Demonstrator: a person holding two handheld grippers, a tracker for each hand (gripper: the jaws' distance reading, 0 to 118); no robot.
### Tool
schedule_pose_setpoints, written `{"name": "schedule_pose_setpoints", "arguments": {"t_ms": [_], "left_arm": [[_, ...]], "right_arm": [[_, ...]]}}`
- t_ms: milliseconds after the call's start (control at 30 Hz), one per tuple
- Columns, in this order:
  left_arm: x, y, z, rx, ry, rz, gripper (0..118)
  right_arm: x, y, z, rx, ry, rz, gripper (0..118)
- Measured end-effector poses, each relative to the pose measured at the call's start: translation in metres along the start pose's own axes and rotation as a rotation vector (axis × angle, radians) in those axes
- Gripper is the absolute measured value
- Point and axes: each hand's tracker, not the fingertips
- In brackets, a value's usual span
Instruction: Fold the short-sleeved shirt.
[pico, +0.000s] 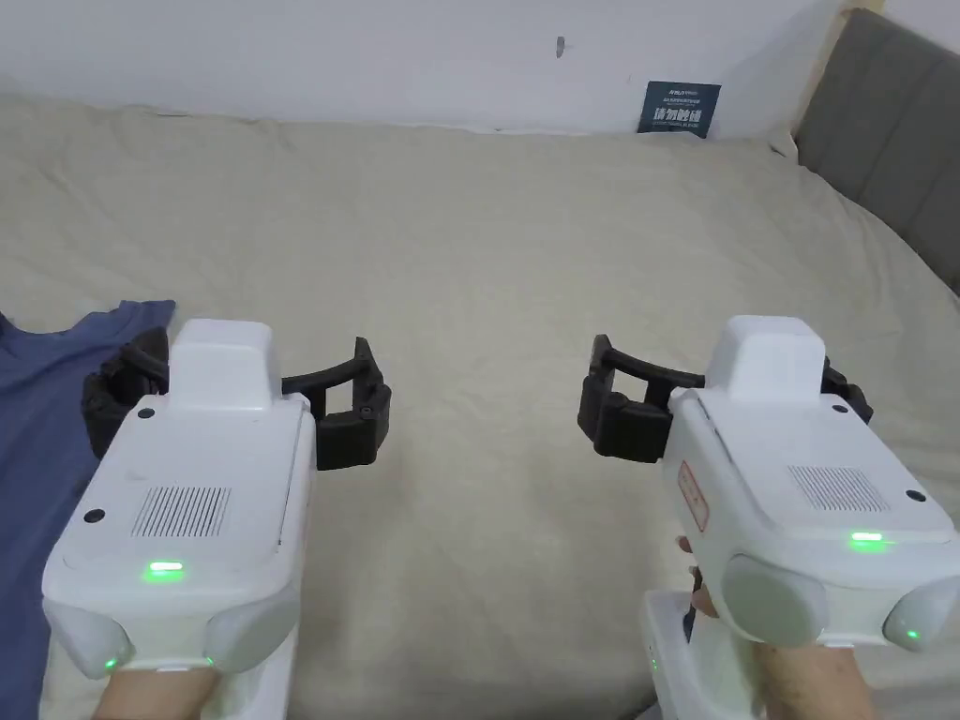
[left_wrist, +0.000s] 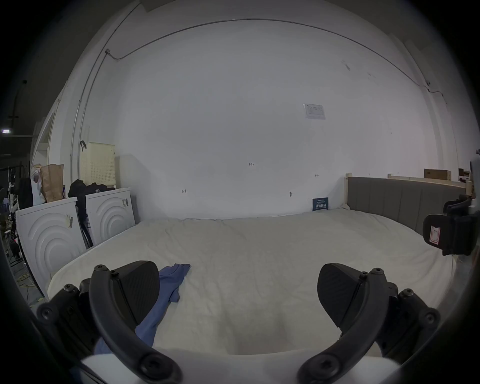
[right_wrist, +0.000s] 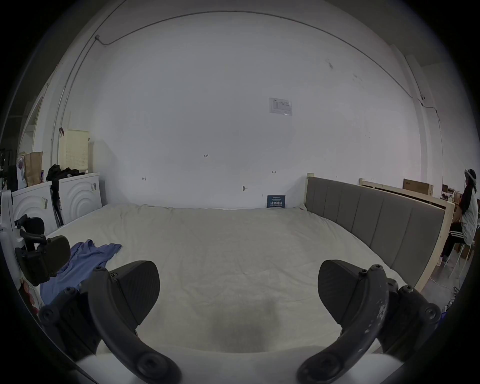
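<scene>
A blue short-sleeved shirt (pico: 42, 441) lies crumpled at the left edge of the beige bed (pico: 525, 262); it is also seen in the left gripper view (left_wrist: 170, 283) and the right gripper view (right_wrist: 85, 259). My left gripper (pico: 234, 384) hovers just right of the shirt, jaws wide open and empty (left_wrist: 239, 293), with its left jaw over the shirt's edge. My right gripper (pico: 729, 394) hangs over bare sheet at the right, also open and empty (right_wrist: 239, 291). Each gripper appears at the edge of the other's view: the right gripper (left_wrist: 446, 233) and the left gripper (right_wrist: 41, 257).
A grey padded headboard (pico: 891, 141) runs along the bed's right side. A small blue sign (pico: 682, 107) leans on the white wall behind. Two white appliances (left_wrist: 52, 233) stand past the bed's left side. A person (right_wrist: 470, 215) sits far off to the right.
</scene>
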Motion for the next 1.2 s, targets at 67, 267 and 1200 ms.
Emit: {"name": "schedule_pose_setpoints", "arguments": {"t_ms": [67, 267, 1200], "left_arm": [[0.0003, 0.0004, 0.0003, 0.001, -0.002, 0.001, 118], [0.0014, 0.0006, 0.0028, 0.004, -0.009, -0.004, 118], [0.0007, 0.004, 0.0043, 0.019, -0.004, 0.004, 118]], "right_arm": [[0.0003, -0.0005, 0.0002, 0.0, 0.0, -0.001, 118], [0.0002, -0.0018, 0.0018, 0.001, 0.0, 0.008, 118], [-0.0023, 0.0011, 0.0038, 0.013, 0.011, 0.014, 118]]}}
